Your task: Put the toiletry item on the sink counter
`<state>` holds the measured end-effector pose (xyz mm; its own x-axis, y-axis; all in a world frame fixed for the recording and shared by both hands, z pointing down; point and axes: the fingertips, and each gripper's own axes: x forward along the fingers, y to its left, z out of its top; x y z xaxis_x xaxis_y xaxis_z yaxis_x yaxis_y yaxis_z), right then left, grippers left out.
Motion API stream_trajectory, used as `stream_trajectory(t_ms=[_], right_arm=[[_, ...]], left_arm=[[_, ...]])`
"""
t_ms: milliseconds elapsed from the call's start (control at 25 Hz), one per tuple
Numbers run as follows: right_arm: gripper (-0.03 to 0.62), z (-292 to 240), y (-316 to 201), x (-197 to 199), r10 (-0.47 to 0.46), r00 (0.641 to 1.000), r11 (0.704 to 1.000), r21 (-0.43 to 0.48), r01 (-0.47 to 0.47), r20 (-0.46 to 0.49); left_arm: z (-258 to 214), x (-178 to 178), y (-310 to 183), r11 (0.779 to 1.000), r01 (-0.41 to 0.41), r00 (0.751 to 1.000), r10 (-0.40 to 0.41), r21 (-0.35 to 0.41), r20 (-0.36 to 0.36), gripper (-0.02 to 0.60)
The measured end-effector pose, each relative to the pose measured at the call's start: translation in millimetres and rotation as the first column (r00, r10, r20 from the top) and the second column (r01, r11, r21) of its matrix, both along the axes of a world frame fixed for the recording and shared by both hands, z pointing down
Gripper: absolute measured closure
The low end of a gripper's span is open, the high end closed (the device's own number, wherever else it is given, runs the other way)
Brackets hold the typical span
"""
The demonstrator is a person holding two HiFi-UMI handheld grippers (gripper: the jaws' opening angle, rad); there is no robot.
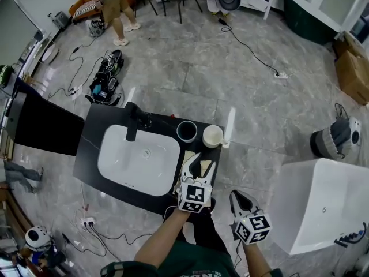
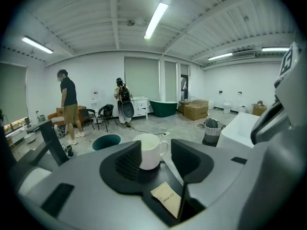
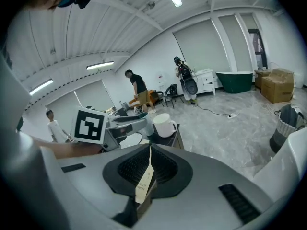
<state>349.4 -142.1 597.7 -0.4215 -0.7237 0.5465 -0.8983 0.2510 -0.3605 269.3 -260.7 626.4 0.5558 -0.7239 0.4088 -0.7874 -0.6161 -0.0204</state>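
On the black sink counter [image 1: 95,128], my left gripper [image 1: 200,165] hovers over the right end with its jaws apart. A beige toiletry sachet [image 2: 168,199] lies flat on the counter below the gap, touched by neither pad; in the head view the sachet [image 1: 189,159] shows beside the fingers. Off the counter's front right corner, my right gripper [image 1: 239,196] is shut on a second thin beige sachet [image 3: 144,181], which stands on edge between the pads of my right gripper [image 3: 146,169]. In its own view my left gripper [image 2: 156,159] points at a white mug [image 2: 149,150].
A teal cup [image 1: 186,131] and the white mug [image 1: 213,136] stand at the counter's back right. The white basin [image 1: 138,157] and black faucet [image 1: 134,120] fill its left. A white tub [image 1: 328,206] is at the right. A person [image 1: 112,4] stands far off; cables cross the floor.
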Motion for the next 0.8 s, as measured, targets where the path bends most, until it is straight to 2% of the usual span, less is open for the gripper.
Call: stream_trajectory(t_ms=[40, 120, 200, 240, 520, 800], right_arm=[[0.551, -6, 0, -3, 0.0, 1.0, 1.0, 0.016, 0.0, -0.008], [0.551, -22, -3, -9, 0.004, 1.0, 0.998, 0.058, -0.002, -0.025], [0.551, -41, -6, -17, 0.01, 0.999, 0.994, 0.106, -0.007, -0.037], [0.551, -50, -5, -22, 0.014, 0.999, 0.992, 0.126, -0.009, -0.041], [0.551, -93, 37, -75, 0.057, 0.995, 0.976, 0.214, -0.04, -0.076], [0.551, -116, 101, -133, 0.13, 0.984, 0.956, 0.279, -0.091, -0.125]], left_arm=[[-11, -7, 5, 1.0, -0.009, 1.0, 0.009, 0.01, -0.011, 0.406], [-38, -20, 13, 0.999, -0.026, 0.999, 0.027, 0.035, -0.041, 0.462], [-60, -34, 21, 0.998, -0.032, 0.998, 0.035, 0.054, -0.06, 0.552], [-66, -40, 26, 0.998, -0.036, 0.997, 0.04, 0.057, -0.062, 0.567], [-94, -86, 81, 0.993, -0.102, 0.993, 0.105, 0.053, -0.061, 0.571], [-114, -157, 153, 0.988, -0.136, 0.988, 0.141, 0.075, -0.061, 0.571]])
